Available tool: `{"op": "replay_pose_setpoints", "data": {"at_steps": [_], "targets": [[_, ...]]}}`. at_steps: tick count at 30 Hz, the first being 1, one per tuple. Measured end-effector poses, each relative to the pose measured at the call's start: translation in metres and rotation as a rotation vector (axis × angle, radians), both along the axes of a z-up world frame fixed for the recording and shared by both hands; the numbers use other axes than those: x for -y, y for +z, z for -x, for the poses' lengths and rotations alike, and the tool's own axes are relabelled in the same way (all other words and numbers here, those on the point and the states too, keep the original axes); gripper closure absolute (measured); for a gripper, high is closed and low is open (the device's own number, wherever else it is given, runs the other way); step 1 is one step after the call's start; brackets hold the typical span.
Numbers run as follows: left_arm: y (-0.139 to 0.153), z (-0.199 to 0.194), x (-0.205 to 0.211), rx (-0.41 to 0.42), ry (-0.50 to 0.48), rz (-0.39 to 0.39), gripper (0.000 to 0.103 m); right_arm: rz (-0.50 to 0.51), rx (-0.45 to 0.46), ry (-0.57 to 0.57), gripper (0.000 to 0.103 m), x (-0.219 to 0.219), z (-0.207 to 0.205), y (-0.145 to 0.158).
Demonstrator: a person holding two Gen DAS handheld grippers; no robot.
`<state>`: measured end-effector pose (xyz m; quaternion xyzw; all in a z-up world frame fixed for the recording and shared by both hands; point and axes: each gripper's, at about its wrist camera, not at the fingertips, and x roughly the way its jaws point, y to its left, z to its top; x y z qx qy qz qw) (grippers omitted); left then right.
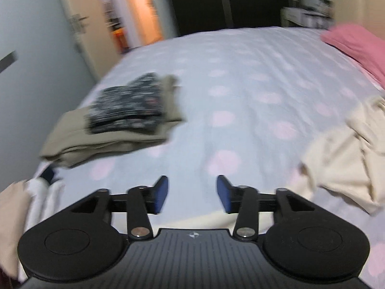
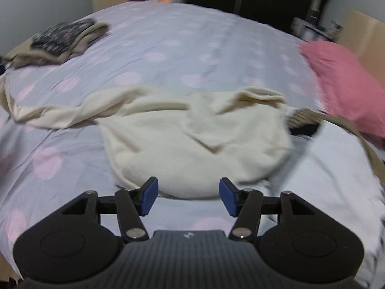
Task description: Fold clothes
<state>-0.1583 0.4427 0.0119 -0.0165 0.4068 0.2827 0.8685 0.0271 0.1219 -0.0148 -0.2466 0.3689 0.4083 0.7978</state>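
A crumpled cream garment (image 2: 192,139) lies unfolded on the bed, one sleeve stretched out to the left. Part of it shows at the right of the left wrist view (image 1: 344,156). My right gripper (image 2: 189,196) is open and empty, just in front of the garment's near hem. My left gripper (image 1: 192,193) is open and empty above bare bedspread, left of the garment. A folded stack, a dark patterned piece (image 1: 127,106) on a khaki piece (image 1: 105,137), sits at the bed's left side; it also shows in the right wrist view (image 2: 57,41).
The bedspread (image 1: 240,84) is pale lilac with pink dots. A pink pillow (image 2: 344,84) lies at the right. More clothes, brown and white (image 2: 336,144), lie right of the cream garment. Beige and white cloth (image 1: 26,200) hangs at the near left edge. A door and wall stand beyond.
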Motion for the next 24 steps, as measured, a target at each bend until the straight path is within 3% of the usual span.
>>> {"op": "replay_pose_setpoints", "data": {"at_steps": [7, 12, 16, 17, 18, 20, 21, 24], "targets": [[-0.055, -0.058, 0.043, -0.021, -0.254, 0.134, 0.054, 0.002, -0.09, 0.139, 0.04, -0.053, 0.004, -0.036], [-0.091, -0.088, 0.05, -0.029, -0.301, 0.217, 0.051, 0.049, -0.141, 0.203, 0.04, -0.074, 0.009, -0.059], [-0.107, -0.103, 0.047, -0.044, -0.285, 0.265, 0.052, 0.083, -0.136, 0.223, 0.039, -0.082, 0.011, -0.073], [-0.108, -0.105, 0.046, -0.044, -0.287, 0.272, 0.061, 0.09, -0.131, 0.222, 0.039, -0.083, 0.011, -0.077], [-0.11, -0.107, 0.046, -0.043, -0.289, 0.279, 0.081, 0.097, -0.126, 0.221, 0.041, -0.085, 0.011, -0.08], [-0.112, -0.111, 0.046, -0.042, -0.294, 0.292, 0.096, 0.13, -0.118, 0.193, 0.062, -0.087, 0.01, -0.085], [-0.111, -0.112, 0.048, -0.035, -0.298, 0.287, 0.102, 0.131, -0.138, 0.186, 0.081, -0.087, 0.008, -0.085], [-0.1, -0.109, 0.053, -0.016, -0.306, 0.275, 0.102, 0.098, -0.194, 0.179, 0.093, -0.083, 0.006, -0.078]]}}
